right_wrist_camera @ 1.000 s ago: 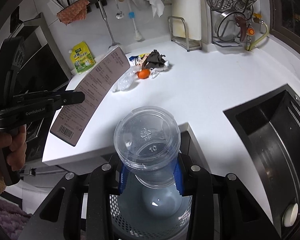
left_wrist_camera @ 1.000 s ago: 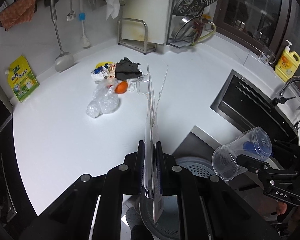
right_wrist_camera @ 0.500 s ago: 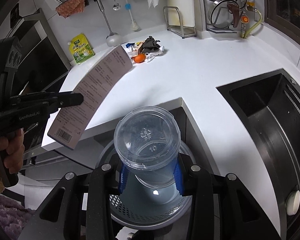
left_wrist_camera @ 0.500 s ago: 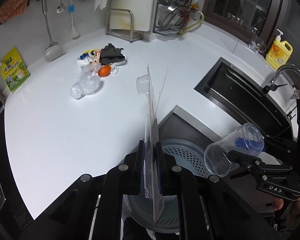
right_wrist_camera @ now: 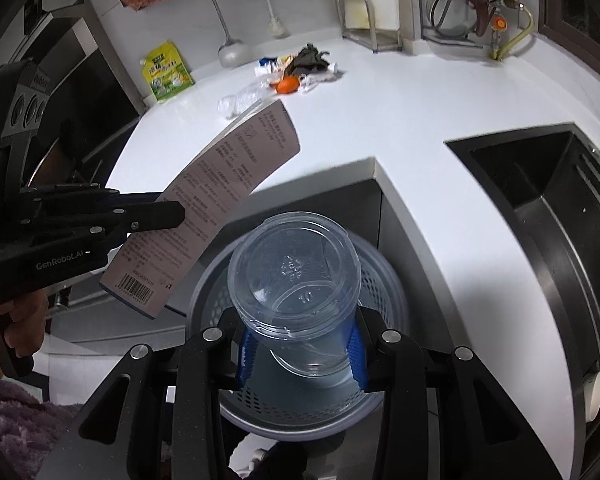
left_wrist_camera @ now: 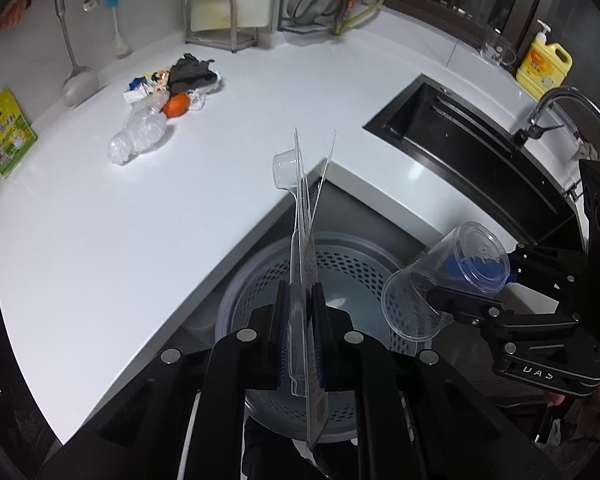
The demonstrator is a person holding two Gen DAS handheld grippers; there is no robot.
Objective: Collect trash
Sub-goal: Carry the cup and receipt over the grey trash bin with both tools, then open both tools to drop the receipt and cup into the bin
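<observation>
Holding both pieces over the perforated bin (right_wrist_camera: 384,280) on the floor below the counter edge, you are set up for the drop. Your left gripper (left_wrist_camera: 300,312) is pinching the blister pack (left_wrist_camera: 306,240) edge-on, its card back and clear front upright between the pads. Your right gripper (right_wrist_camera: 300,344) is clamped on the sides of the clear plastic cup (right_wrist_camera: 294,276), which lies tilted with its base toward the camera.

Judging from both views, the cup sits over the bin's middle, while the pack's long top end reaches out over the white counter (left_wrist_camera: 100,240). Bring the pack's lower end well inside the rim before you let go, or it could catch the edge and tip out. Release 1 item at a time so they do not collide. The remaining trash pile (left_wrist_camera: 168,88), with a crushed bottle (left_wrist_camera: 140,136), waits far back on the counter.
</observation>
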